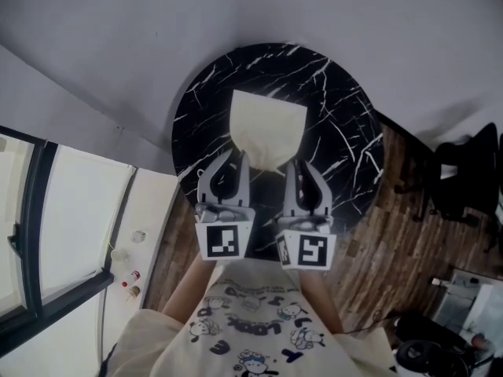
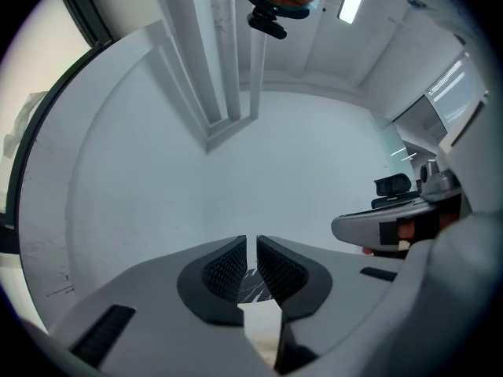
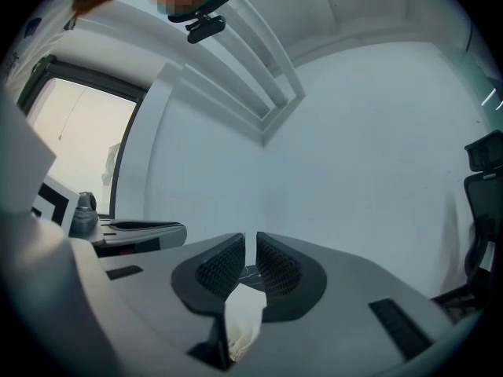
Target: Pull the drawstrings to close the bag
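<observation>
A cream cloth bag (image 1: 267, 128) lies on the round black marble table (image 1: 204, 108), its near end drawn to a narrow point between my two grippers. My left gripper (image 1: 233, 160) sits at the left of that point and my right gripper (image 1: 299, 165) at the right, side by side. In the left gripper view the jaws (image 2: 251, 246) stand almost together, with a flat strip of cream cloth (image 2: 263, 324) running back between them. The right gripper (image 3: 250, 246) is likewise nearly closed, and a bunched tuft of cream cloth (image 3: 244, 312) hangs out behind its pads.
A dark office chair (image 1: 464, 171) stands on the wood floor to the right of the table. At the left is a white ledge by a window with small bottles (image 1: 130, 277). A pale wall rises behind the table. Each gripper view shows the other gripper beside it.
</observation>
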Demonstrator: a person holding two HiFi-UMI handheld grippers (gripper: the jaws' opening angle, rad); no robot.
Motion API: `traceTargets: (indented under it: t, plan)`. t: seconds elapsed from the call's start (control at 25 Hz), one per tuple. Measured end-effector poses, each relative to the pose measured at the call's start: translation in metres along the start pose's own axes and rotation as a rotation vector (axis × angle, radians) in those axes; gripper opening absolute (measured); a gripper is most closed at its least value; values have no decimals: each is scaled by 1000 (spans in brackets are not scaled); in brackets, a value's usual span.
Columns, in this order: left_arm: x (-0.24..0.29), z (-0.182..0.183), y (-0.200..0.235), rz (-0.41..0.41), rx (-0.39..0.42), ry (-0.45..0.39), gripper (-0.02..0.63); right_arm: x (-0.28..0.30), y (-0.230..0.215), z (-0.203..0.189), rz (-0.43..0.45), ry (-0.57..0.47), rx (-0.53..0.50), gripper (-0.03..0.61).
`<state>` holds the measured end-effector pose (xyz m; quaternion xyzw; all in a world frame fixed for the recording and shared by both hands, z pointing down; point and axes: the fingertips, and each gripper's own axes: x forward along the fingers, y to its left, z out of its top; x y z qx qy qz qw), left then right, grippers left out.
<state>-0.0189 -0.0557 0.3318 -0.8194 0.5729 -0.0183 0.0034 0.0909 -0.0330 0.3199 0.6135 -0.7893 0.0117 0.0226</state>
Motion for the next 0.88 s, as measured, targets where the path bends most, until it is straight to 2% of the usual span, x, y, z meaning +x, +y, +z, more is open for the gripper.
traceTargets:
  t: [0.88]
  plan:
    - [10, -4, -2, -30, 16, 8, 71, 11, -4, -12, -15, 48, -15, 55]
